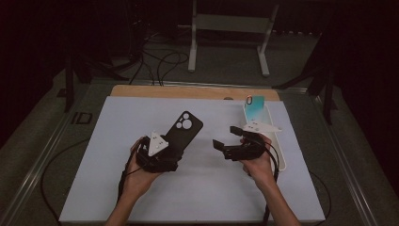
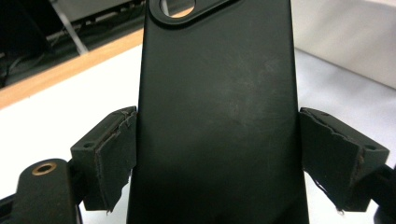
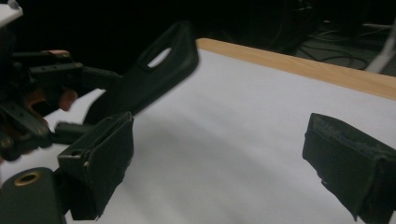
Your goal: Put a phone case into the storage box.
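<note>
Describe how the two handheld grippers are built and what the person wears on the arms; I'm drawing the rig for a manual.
Both the left gripper and the right gripper are black, each topped by a pale three-cornered plate. Their blocky jaws carry dark, frayed pads, with a brass-ringed hole near the base. A black cable trails off. The forearms are bare, with no sleeves.

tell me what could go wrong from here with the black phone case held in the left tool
1. The matte black plastic phone case is clamped by its narrow edges near one end in the left tool, with most of it sticking out; it might pivot or slip.
2. The right tool stands open close by; a hasty approach could knock the case askew.
3. The teal phone lies in the white tray just behind the right hand, which might bump it.
</note>
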Demonstrator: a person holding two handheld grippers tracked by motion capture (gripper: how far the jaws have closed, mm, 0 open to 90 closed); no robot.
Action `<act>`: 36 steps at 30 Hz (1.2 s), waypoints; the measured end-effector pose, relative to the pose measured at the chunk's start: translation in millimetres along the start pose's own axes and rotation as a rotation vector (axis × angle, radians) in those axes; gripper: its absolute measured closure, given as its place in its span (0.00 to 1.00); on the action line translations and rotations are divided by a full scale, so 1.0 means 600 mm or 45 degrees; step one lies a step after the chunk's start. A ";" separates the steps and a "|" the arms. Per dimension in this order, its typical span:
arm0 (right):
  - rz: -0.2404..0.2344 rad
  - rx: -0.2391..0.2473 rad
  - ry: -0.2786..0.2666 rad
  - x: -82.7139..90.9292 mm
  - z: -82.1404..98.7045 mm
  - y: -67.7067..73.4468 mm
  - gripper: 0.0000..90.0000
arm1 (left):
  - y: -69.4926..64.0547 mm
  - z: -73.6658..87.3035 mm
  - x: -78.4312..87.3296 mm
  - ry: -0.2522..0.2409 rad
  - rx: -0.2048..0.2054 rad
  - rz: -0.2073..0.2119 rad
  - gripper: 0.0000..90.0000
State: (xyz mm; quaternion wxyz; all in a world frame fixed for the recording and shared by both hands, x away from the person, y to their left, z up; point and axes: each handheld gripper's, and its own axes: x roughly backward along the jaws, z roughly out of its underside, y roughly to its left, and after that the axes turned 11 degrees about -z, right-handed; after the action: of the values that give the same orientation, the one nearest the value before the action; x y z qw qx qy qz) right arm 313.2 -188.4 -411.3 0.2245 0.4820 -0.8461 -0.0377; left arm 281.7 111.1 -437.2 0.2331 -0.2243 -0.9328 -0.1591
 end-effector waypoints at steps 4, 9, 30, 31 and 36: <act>-0.039 -0.003 0.004 -0.016 -0.009 0.005 0.10 | -0.010 -0.006 0.004 -0.027 -0.018 0.014 0.18; -0.082 -0.029 0.010 -0.033 -0.017 0.011 0.12 | -0.021 -0.009 0.009 -0.065 -0.037 0.030 0.18; -0.246 -0.132 0.118 -0.079 -0.030 0.032 0.61 | -0.044 -0.008 0.008 -0.160 -0.054 0.062 0.17; -0.270 -0.144 0.116 -0.079 -0.030 0.032 0.67 | -0.043 -0.007 0.007 -0.153 -0.055 0.062 0.17; -0.344 -0.171 0.091 -0.077 -0.031 0.031 0.80 | -0.047 -0.003 0.005 -0.163 -0.052 0.056 0.17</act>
State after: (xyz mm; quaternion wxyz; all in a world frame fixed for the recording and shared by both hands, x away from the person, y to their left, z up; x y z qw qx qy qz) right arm 326.1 -136.9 -405.4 0.2792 0.5762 -0.7606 -0.1070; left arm 265.9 87.3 -439.4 0.1717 -0.2591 -0.9372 -0.1583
